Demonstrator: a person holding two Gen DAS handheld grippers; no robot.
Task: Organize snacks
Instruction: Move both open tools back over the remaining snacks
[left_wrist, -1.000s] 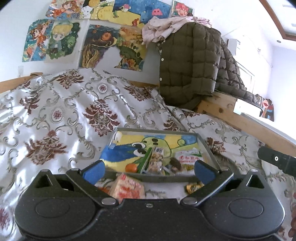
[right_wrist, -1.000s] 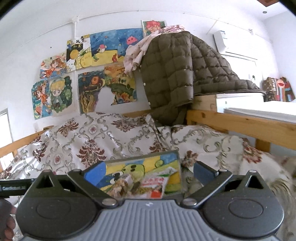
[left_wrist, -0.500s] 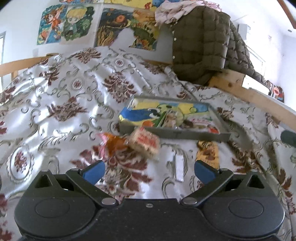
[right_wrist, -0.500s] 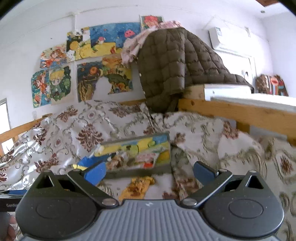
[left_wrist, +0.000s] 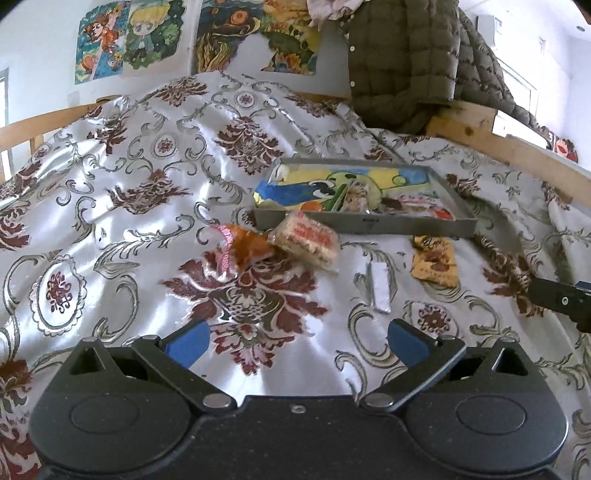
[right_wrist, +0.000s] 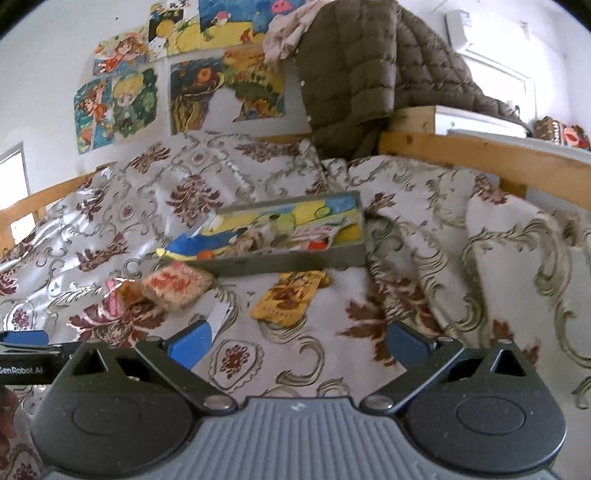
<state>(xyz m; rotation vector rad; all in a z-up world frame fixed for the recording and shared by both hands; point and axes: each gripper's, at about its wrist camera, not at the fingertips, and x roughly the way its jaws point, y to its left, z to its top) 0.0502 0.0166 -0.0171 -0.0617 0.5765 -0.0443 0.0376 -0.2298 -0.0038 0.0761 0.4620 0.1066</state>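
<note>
Nearest, the left tongs (left_wrist: 297, 338) hang spread wide over the patterned bedspread (left_wrist: 110, 206), nothing between their blue pads; the right tongs (right_wrist: 299, 341) are spread just as wide and empty too.

Beyond them, loose snacks lie on the bed. A slim silver stick packet (left_wrist: 379, 288) rests closest, lengthwise on the cloth. To its right sits a yellow-and-brown wrapped snack (left_wrist: 434, 260), flat, just short of the tray's front wall. To the left, a clear-wrapped rice-crisp bar with red print (left_wrist: 308, 240) leans against an orange wrapper with pink crimped edges (left_wrist: 242, 247) — the two are touching, and the bar's far end reaches the tray's near corner.

Farther on stands the shallow grey tray (left_wrist: 364, 224), its floor lined with a cartoon picture in blue, yellow and green. Inside, toward the front right, lie several packets: a green-edged one (left_wrist: 356, 197) and a white-and-red one (left_wrist: 421, 206) overlapping; a small orange item sits at the front wall.

Behind, an olive quilted jacket (left_wrist: 406, 62) drapes over the wooden bed frame (left_wrist: 480, 129), beneath drawings (left_wrist: 129, 37) on the wall.
</note>
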